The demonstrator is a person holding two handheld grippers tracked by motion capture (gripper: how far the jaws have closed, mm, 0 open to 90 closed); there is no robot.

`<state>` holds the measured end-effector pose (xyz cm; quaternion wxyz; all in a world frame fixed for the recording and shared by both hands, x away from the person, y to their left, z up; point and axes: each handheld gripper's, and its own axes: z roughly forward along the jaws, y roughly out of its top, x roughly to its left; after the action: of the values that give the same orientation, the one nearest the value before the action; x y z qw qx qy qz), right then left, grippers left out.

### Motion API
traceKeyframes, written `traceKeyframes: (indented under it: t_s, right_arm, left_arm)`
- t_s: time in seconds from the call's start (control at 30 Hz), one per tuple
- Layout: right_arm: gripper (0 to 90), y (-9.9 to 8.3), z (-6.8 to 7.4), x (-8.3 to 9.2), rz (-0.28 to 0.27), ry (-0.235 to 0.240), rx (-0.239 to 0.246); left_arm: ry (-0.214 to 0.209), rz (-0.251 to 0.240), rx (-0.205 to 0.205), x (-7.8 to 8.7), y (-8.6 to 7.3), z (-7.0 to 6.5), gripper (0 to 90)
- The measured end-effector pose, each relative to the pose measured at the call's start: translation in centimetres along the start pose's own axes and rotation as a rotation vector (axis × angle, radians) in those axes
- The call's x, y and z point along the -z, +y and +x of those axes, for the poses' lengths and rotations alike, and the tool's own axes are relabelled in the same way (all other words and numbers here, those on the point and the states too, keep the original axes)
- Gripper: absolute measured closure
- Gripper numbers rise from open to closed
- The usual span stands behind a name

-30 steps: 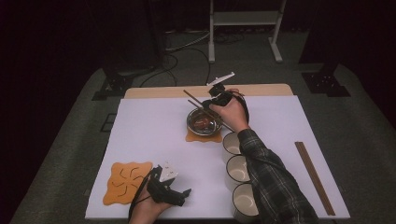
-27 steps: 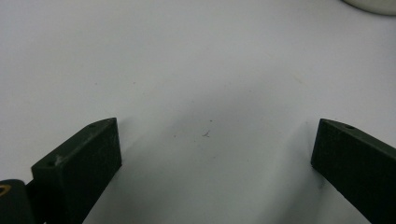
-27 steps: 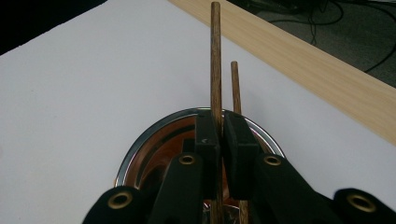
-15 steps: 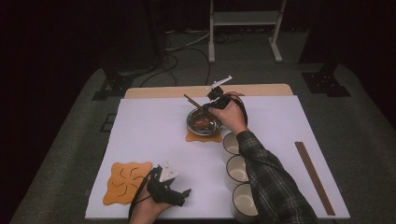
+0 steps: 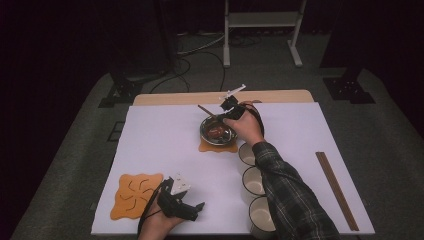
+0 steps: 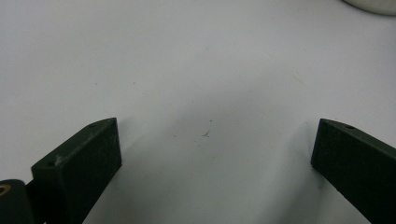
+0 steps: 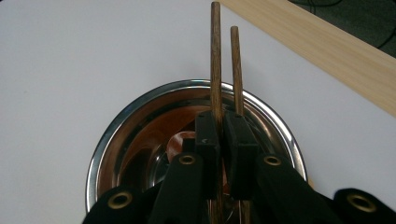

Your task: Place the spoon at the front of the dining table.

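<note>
Recording studio or laboratory: white-covered table (image 5: 165,150) on grey carpet (image 5: 75,165), floor cables (image 5: 195,50) and stand (image 5: 262,20) at 12 o'clock.

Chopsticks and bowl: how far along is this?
Looks done: the metal bowl sits on an orange mat, and the right hand-held gripper is shut on a pair of chopsticks above it. In hand: placing them, probably across the bowl. Seemingly left: the second chopstick pair at the right edge, the empty orange mat beside the open, idle left hand-held gripper, and three cups.
</note>
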<state>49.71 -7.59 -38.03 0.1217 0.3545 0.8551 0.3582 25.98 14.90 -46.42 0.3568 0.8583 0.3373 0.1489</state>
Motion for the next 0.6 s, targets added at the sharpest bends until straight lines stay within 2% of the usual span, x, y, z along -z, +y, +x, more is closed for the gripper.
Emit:
traceKeyframes:
  t_s: [0.6]
  right_arm:
    - [84.1,-0.33,0.0,-0.82,0.033,-0.008,0.01]
  left_arm:
    - [0.0,0.001,-0.001,0.01,0.0,0.01,0.5]
